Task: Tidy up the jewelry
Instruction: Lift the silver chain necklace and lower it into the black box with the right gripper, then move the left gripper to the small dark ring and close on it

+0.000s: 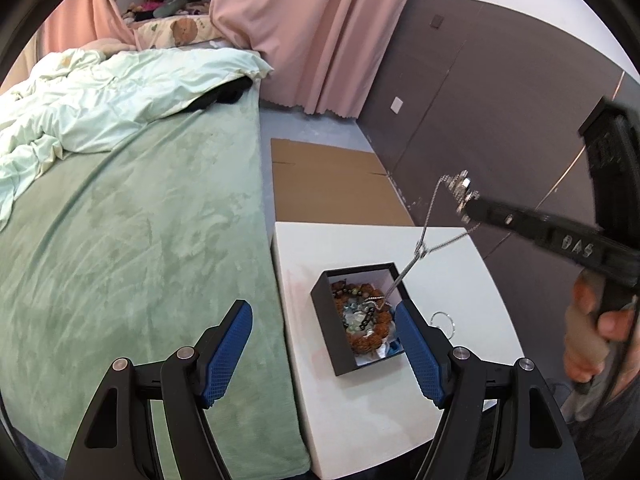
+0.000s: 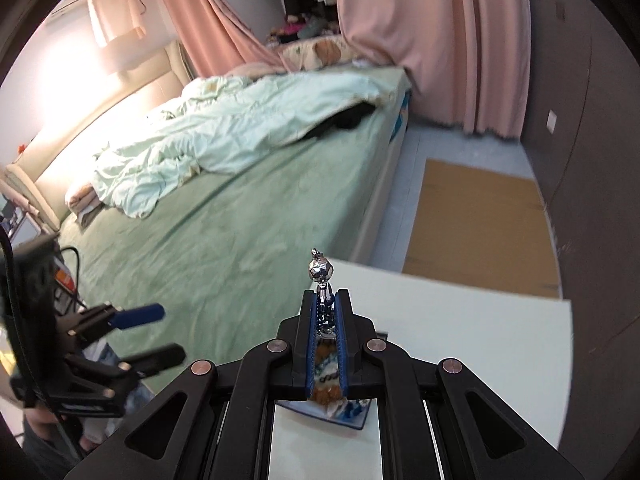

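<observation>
A black jewelry box (image 1: 325, 320) sits on the white table (image 1: 352, 408), holding a brown bead bracelet (image 1: 372, 338) and other pieces. My right gripper (image 2: 325, 300) is shut on a silver pendant (image 2: 320, 270); its silver chain (image 1: 420, 240) hangs from the gripper (image 1: 464, 196) down into the box. My left gripper (image 1: 324, 328) is open and empty, its fingers straddling the box's near left part. A silver ring (image 1: 443, 322) lies on the table right of the box. In the right wrist view the box (image 2: 332, 400) shows under the fingers.
A bed with a green sheet (image 1: 132, 240) and pale duvet (image 1: 100, 92) borders the table's left side. Flat cardboard (image 1: 332, 184) lies on the floor beyond the table. Pink curtains (image 1: 316, 28) and a dark wall (image 1: 480, 100) stand behind.
</observation>
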`<action>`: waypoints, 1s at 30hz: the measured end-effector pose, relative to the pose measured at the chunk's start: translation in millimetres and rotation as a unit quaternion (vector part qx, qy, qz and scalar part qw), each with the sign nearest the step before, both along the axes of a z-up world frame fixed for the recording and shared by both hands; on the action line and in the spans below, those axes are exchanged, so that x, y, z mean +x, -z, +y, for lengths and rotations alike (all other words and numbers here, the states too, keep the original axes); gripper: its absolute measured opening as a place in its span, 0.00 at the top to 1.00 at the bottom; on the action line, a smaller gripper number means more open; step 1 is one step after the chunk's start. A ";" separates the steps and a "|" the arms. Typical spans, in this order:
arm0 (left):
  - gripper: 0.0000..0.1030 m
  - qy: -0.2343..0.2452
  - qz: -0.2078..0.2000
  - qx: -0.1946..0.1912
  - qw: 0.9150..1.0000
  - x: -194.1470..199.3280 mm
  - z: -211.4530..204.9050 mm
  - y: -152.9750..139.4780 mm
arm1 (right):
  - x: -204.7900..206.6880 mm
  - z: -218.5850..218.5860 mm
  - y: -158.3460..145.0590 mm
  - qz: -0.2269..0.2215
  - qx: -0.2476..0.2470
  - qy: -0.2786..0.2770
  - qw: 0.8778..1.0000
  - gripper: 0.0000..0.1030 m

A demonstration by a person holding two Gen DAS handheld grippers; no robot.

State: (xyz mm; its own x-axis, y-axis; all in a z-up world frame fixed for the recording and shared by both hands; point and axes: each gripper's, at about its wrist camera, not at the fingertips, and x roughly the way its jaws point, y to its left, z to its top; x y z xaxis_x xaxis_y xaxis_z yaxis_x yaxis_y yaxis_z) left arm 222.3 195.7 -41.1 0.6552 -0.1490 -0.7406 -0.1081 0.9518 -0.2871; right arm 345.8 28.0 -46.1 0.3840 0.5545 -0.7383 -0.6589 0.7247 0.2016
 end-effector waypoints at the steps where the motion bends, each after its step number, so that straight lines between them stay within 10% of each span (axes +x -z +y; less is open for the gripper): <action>1: 0.27 -0.006 -0.001 0.003 1.000 0.6 1.6 0.9 | 0.6 -0.4 5.0 0.004 -0.001 -0.002 1.000 0.91; 7: 0.27 -0.024 0.006 -0.003 1.000 7.9 7.6 7.7 | 10.0 1.4 40.2 0.032 -0.034 -0.014 0.999 0.88; 9: 0.27 -0.020 0.011 0.003 1.000 13.0 2.8 10.4 | 16.0 -4.8 50.1 0.041 -0.035 -0.009 0.998 0.54; 11: 0.27 -0.014 0.013 0.004 1.000 16.2 -2.2 12.6 | 20.1 -19.8 54.8 0.038 -0.016 0.004 0.999 0.44; 30: 0.27 0.113 0.022 0.022 0.993 66.5 -131.9 33.6 | 15.1 -189.9 83.3 0.113 0.091 0.133 0.980 0.43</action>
